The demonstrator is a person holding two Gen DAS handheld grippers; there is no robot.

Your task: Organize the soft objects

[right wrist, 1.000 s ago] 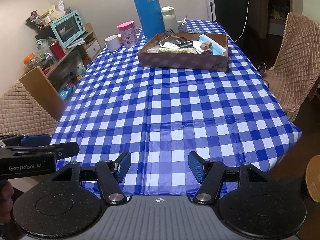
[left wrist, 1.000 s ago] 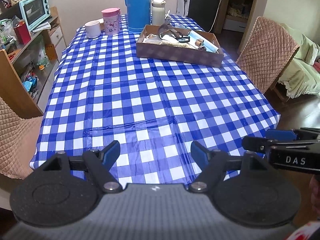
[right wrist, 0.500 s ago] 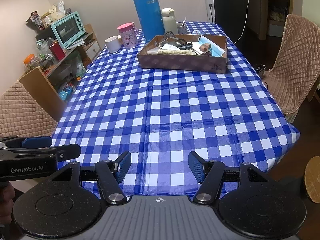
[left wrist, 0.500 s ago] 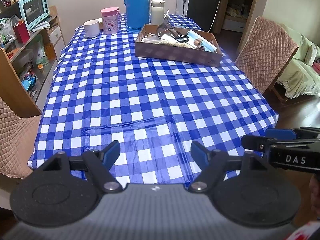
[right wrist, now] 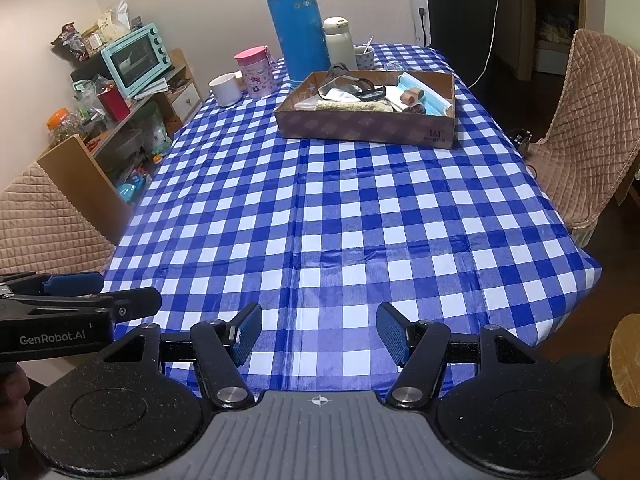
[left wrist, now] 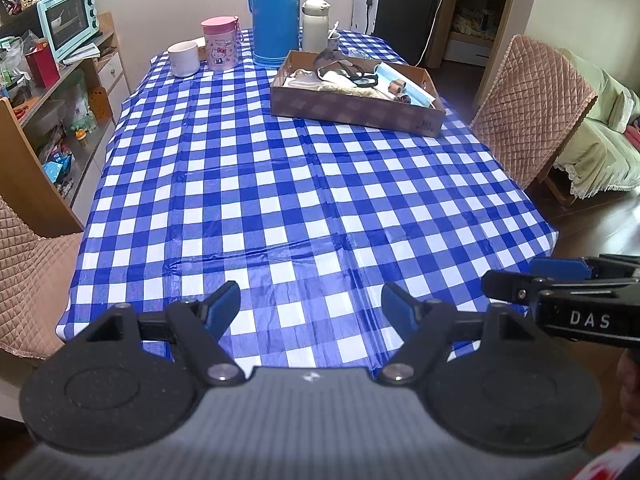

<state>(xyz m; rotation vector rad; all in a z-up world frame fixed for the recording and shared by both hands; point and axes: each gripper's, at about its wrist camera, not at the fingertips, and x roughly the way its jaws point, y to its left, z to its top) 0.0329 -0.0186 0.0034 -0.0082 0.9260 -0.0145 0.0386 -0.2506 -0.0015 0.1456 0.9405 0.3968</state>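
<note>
A brown cardboard box stands at the far end of the blue-checked table. It holds soft things: a blue face mask, a pale cloth and dark straps. My left gripper is open and empty over the near table edge. My right gripper is open and empty beside it. Each gripper shows from the side in the other's view: the right one and the left one.
A blue thermos, a white flask, a pink canister and a white mug stand behind the box. Quilted chairs flank the table. A shelf with a teal oven is at the left.
Both grippers have drawn back slightly toward the near table edge and tilted up a little. Both stay open and empty. Nothing on the table has moved.
</note>
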